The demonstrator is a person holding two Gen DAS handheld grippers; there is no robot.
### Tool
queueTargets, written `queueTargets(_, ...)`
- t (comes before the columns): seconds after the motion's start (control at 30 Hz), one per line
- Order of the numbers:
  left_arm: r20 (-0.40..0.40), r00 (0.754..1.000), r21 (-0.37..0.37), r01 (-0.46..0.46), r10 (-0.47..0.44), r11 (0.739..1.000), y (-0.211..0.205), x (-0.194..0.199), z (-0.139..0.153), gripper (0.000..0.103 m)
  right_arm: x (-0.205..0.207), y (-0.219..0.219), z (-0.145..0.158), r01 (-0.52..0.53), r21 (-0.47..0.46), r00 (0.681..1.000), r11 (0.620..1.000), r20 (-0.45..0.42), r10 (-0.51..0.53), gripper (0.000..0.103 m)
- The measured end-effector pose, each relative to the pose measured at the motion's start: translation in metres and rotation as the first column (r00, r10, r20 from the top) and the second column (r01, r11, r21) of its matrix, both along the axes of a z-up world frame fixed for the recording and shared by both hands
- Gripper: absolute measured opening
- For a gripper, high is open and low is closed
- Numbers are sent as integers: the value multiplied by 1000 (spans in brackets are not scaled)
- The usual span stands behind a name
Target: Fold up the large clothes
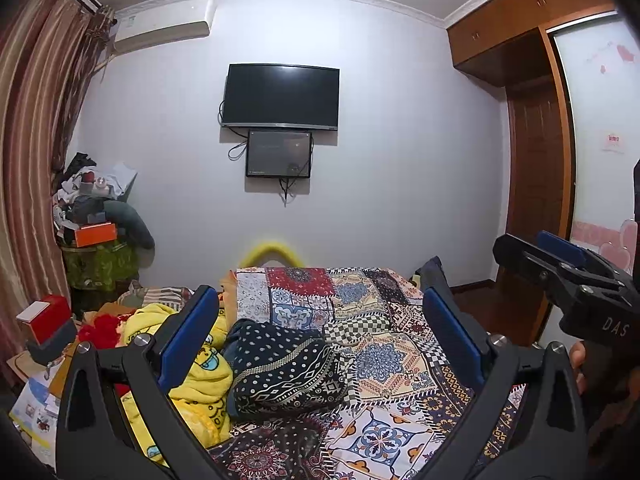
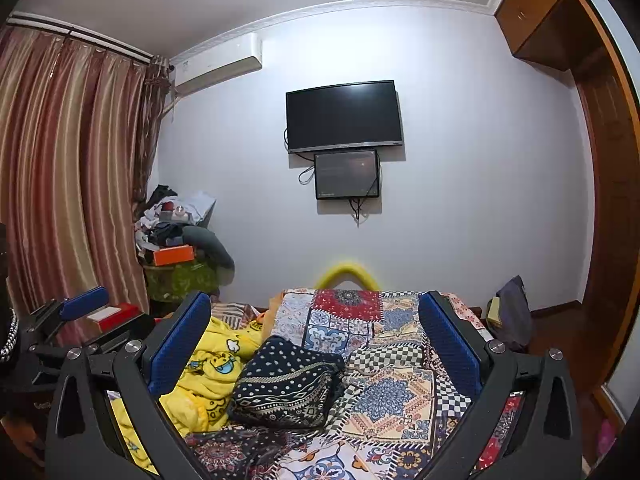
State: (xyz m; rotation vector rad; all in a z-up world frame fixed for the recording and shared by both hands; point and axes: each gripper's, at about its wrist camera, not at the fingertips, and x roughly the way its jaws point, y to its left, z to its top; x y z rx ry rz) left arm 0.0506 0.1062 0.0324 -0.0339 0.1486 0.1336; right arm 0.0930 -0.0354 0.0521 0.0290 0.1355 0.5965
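A folded dark navy garment with white dots and diamond bands (image 1: pixel 286 368) lies on the patchwork bedspread (image 1: pixel 384 360); it also shows in the right wrist view (image 2: pixel 288 384). My left gripper (image 1: pixel 320 328) is open and empty, held above the bed with the garment between and beyond its blue-padded fingers. My right gripper (image 2: pixel 314 332) is open and empty, also above the bed. The right gripper shows at the right edge of the left wrist view (image 1: pixel 568 260). The left gripper shows at the left edge of the right wrist view (image 2: pixel 76 308).
A yellow cartoon blanket (image 1: pixel 192 376) is bunched left of the garment. A red box (image 1: pixel 48 316) and clutter sit at the bed's left. A pile of things (image 1: pixel 96 216) stands by the striped curtain (image 1: pixel 32 160). A TV (image 1: pixel 280 96) hangs on the far wall. A wooden wardrobe (image 1: pixel 536 152) is at right.
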Motion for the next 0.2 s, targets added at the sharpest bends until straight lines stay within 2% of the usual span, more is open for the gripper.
queueTargets(0.2,-6,1000,-12,9,-9,1000,0,2,0,103,0,0,-1,6,4,1000,1000,-4,-6,103)
